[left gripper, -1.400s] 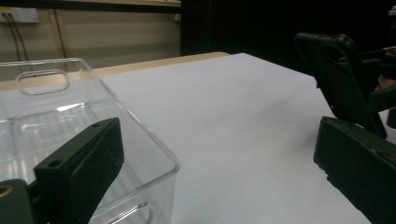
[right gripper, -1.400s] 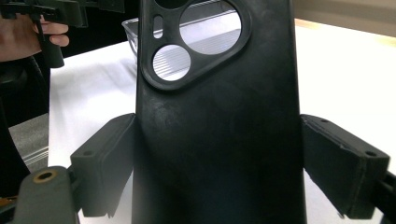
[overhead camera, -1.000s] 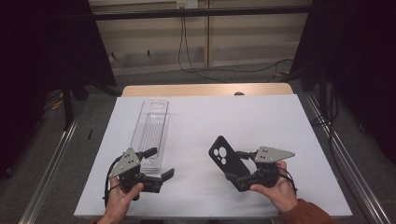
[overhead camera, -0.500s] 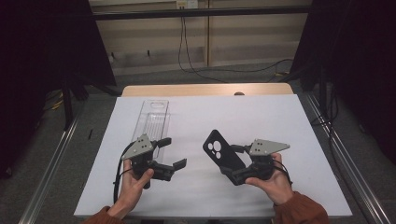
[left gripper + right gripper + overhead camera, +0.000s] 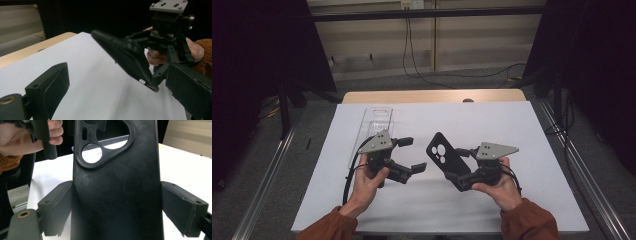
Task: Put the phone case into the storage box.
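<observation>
1. Right tool (image 5: 451,159): near right of the surface (image 5: 532,130), in the person's right hand (image 5: 498,184). It grips a black phone case (image 5: 445,156) by its two long edges, one pad on each side. The right gripper view shows the same, with the case (image 5: 117,195) between the pads and the jaws wide because the case is wide.
2. Case pose: lifted off the surface, long axis tilted up and away from the right tool toward far-left. The camera-cutout end is at the far, upper end. In the left gripper view the port-edge end of the case (image 5: 130,58) is lowest, by the right tool.
3. Left tool (image 5: 413,154): near left, in the left hand (image 5: 367,181), jaws wide with nothing between them. Its open mouth points right, toward the case.
4. Key relation: the case sits just right of the left tool, near but apart. The free cutout end is the part closest to the left jaws. The left hand is the free one, so my read is that the next move is a grab or handover on that free end, across the short width.
5. Farther back on the left: clear plastic tray (image 5: 371,131), flat on the surface, long axis running near-far, behind the left tool.
</observation>
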Action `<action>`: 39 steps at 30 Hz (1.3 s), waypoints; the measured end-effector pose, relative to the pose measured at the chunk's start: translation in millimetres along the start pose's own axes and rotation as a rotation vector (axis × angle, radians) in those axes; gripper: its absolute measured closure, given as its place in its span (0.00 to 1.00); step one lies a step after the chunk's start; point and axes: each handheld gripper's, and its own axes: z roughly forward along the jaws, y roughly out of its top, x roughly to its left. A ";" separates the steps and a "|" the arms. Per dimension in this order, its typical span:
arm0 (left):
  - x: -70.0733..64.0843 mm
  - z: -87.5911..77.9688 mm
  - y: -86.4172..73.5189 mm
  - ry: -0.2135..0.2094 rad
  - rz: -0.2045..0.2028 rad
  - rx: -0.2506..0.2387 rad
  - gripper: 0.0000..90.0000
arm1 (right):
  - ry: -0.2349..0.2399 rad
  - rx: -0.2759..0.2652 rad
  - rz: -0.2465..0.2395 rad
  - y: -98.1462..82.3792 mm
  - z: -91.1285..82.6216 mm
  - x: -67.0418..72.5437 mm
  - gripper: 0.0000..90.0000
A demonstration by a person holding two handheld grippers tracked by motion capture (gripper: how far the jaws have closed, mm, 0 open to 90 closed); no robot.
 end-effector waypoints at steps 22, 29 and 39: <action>3.0 7.7 -5.7 -0.106 0.032 0.041 0.03 | 0.134 0.003 0.026 -8.6 5.6 -0.5 0.15; 2.6 9.0 -7.7 -0.117 0.035 0.039 0.03 | 0.156 -0.021 0.029 -16.0 11.8 3.1 0.15; 6.5 8.1 -11.1 -0.130 0.035 0.052 0.03 | 0.194 -0.042 0.033 -20.7 16.5 7.0 0.15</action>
